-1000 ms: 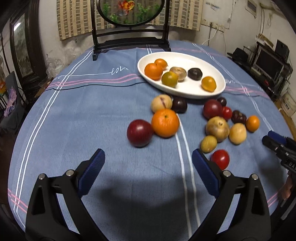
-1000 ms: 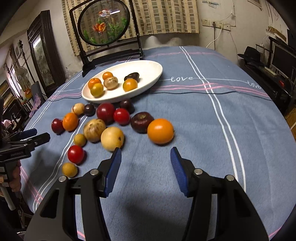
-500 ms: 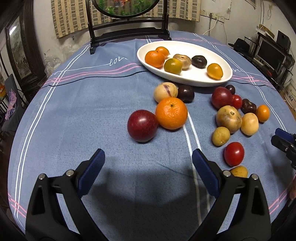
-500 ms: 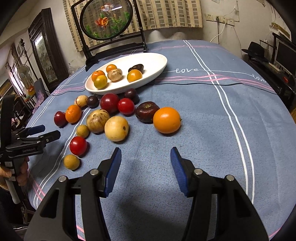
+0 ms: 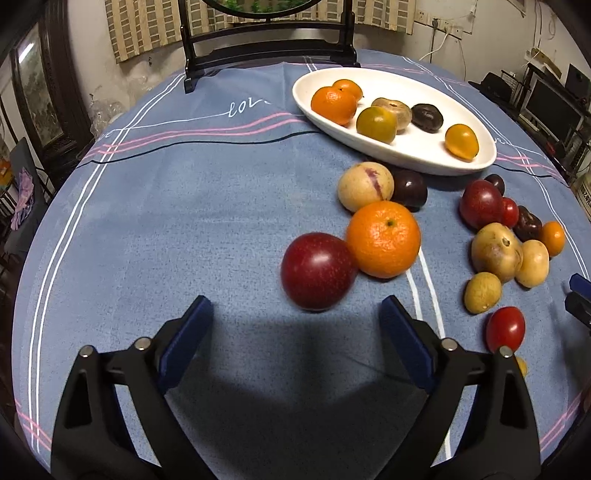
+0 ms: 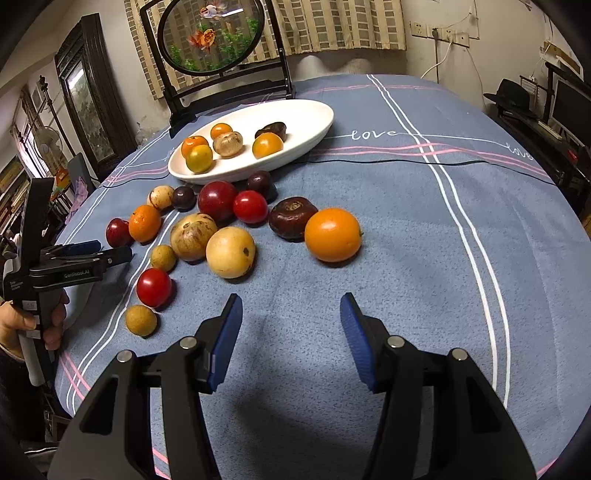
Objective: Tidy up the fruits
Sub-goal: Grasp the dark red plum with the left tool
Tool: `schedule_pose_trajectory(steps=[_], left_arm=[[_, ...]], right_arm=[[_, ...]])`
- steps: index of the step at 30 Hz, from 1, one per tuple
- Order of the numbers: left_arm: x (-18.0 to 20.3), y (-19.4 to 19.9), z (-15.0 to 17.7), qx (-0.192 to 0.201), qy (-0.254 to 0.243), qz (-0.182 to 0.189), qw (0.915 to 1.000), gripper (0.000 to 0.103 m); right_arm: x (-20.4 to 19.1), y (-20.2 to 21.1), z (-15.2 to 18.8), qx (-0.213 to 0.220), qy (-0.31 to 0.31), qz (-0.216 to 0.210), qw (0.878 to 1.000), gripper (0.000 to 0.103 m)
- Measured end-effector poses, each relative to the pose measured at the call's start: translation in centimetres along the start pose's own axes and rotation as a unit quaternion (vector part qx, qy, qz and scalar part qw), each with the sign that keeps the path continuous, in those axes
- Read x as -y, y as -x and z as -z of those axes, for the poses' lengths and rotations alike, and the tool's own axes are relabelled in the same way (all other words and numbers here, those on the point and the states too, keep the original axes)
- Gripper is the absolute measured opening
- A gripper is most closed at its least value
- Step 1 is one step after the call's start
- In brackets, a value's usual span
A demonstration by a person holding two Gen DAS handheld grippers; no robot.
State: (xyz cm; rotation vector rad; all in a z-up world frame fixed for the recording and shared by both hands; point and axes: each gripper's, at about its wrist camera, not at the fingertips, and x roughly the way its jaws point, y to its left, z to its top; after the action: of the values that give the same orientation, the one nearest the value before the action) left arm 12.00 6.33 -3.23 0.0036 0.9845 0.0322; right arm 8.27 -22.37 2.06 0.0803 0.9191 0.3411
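A white oval plate [image 5: 413, 155] [image 6: 317, 122] holds several small fruits. Loose fruits lie on the blue tablecloth in front of it. Nearest my left gripper [image 5: 295, 321] is a dark red plum [image 5: 317, 271] [image 6: 117, 232], touching an orange [image 5: 384, 239] [image 6: 144, 223]. The left jaws are wide and closing, with nothing between them; the plum lies just beyond the tips. My right gripper [image 6: 291, 314] stands open over bare cloth, short of a large orange [image 6: 333, 235] and a pale round fruit [image 6: 230, 252].
A dark wooden stand with a round fish picture [image 6: 214, 33] rises behind the plate. Red tomatoes [image 6: 153, 287], brown and yellow fruits cluster at mid-table. A hand [image 6: 22, 325] holds the left gripper at the table's left edge. Furniture surrounds the round table.
My left gripper has come forward and down toward the dark red plum, which now looks larger and closer to the tips. The right gripper has stayed put.
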Motion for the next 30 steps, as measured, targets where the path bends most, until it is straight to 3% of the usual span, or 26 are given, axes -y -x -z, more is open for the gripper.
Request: schedule_pose_trajectory(steps=[15, 18, 24, 30], left_arm=[[-0.06, -0.62, -0.48, -0.007, 0.007, 0.004, 0.9999, 0.078], [-0.19, -0.55, -0.6, -0.006, 0.01, 0.005, 0.9999, 0.07], [-0.3, -0.21, -0.88, -0.002, 0.017, 0.03, 0.9994, 0.037], [-0.25, 0.04, -0.57, -0.002, 0.024, 0.036, 0.9991, 0.037]], right_arm=[[0.12, -0.34, 0.02, -0.007, -0.001, 0.002, 1.0, 0.057], [0.11, -0.36, 0.04, -0.007, 0.0, 0.002, 1.0, 0.057], [-0.19, -0.5, 0.18, -0.01, 0.007, 0.002, 1.0, 0.057], [-0.31, -0.5, 0.15, -0.01, 0.008, 0.006, 1.0, 0.058]])
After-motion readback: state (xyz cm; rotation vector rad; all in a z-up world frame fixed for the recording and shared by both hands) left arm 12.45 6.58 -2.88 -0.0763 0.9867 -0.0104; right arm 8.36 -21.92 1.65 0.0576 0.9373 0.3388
